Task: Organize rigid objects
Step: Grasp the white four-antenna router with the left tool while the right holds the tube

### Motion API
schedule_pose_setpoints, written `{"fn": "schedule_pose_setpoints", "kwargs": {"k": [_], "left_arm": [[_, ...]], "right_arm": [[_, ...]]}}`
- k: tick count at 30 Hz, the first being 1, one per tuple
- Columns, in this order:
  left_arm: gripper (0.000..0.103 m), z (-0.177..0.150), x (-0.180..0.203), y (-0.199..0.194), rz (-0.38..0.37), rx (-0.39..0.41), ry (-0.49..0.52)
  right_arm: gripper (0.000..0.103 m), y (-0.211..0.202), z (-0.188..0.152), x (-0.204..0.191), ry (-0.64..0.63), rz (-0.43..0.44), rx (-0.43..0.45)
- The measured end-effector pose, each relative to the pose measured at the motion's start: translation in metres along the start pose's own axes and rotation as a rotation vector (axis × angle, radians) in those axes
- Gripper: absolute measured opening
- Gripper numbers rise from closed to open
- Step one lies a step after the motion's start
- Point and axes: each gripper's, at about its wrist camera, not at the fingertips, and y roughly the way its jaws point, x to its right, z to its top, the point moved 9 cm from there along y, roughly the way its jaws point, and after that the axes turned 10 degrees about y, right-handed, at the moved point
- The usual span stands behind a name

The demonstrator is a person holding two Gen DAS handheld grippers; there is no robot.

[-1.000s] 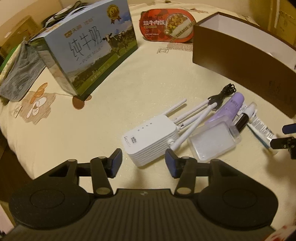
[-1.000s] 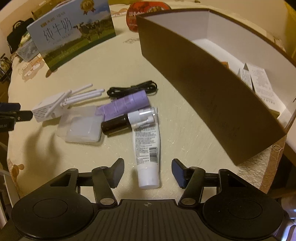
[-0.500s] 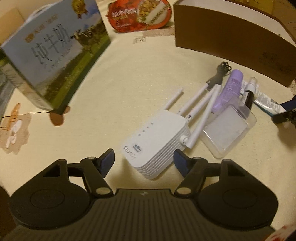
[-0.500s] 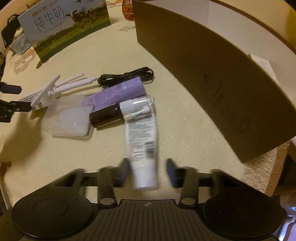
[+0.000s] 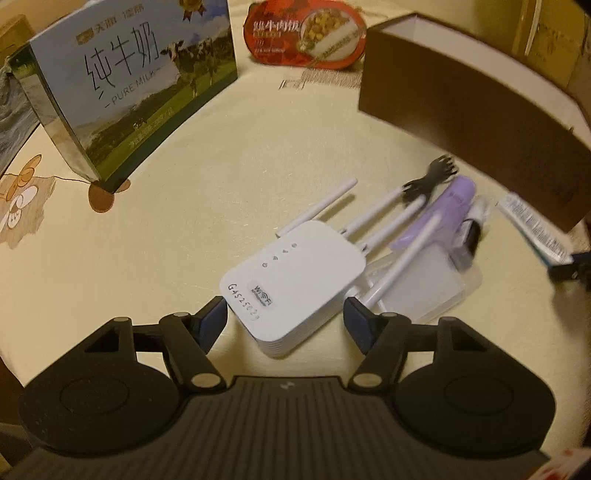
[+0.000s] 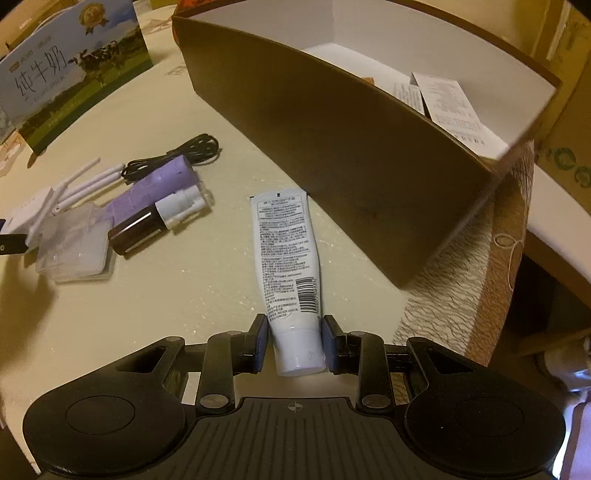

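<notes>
My left gripper (image 5: pixel 282 319) is open, its fingers on either side of the near end of a white WiFi router (image 5: pixel 295 280) with several antennas, apart from it. My right gripper (image 6: pixel 295 341) is shut on the cap end of a white tube (image 6: pixel 286 258), which now points toward the brown box (image 6: pixel 332 129). On the table lie a purple tube (image 6: pixel 155 188), a dark bottle with a white cap (image 6: pixel 155 221), a clear plastic case (image 6: pixel 74 247) and a black cable (image 6: pixel 184 151).
The open brown box holds white cartons (image 6: pixel 454 107) at its right end. A blue milk carton (image 5: pixel 129 92) and a red food tray (image 5: pixel 306 33) stand at the far side. The table edge (image 6: pixel 461 295) drops away right of the white tube.
My right gripper has closed on the white tube and moved it right, away from the dark bottle. My left gripper has moved in around the router's near end.
</notes>
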Motion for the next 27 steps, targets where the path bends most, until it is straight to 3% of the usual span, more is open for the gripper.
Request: {"fn": "schedule_pose_setpoints", "kwargs": {"k": [5,11,16,20,27], "left_arm": [[0.063,-0.005,0.023,-0.006,-0.006,-0.01,0.007],[0.058,-0.016,0.022,-0.005,0.044,-0.053,0.12],[0.068,-0.001,0.003,-0.008,0.052,-0.03,0.207],[0.069,0.014,-0.004,0.004,0.003,-0.039,0.329],[0.071,0.024,-0.004,0.033,-0.195,-0.089,0.413]], "right_arm": [[0.028,-0.002,-0.009,-0.002,0.007,-0.007,-0.012],[0.028,-0.005,-0.016,0.002,0.008,-0.002,-0.025],[0.028,-0.002,-0.015,0.002,0.009,0.003,-0.04],[0.034,-0.002,-0.014,-0.001,-0.007,0.005,-0.042],[0.037,0.0,-0.012,-0.001,0.007,0.012,-0.043]]}}
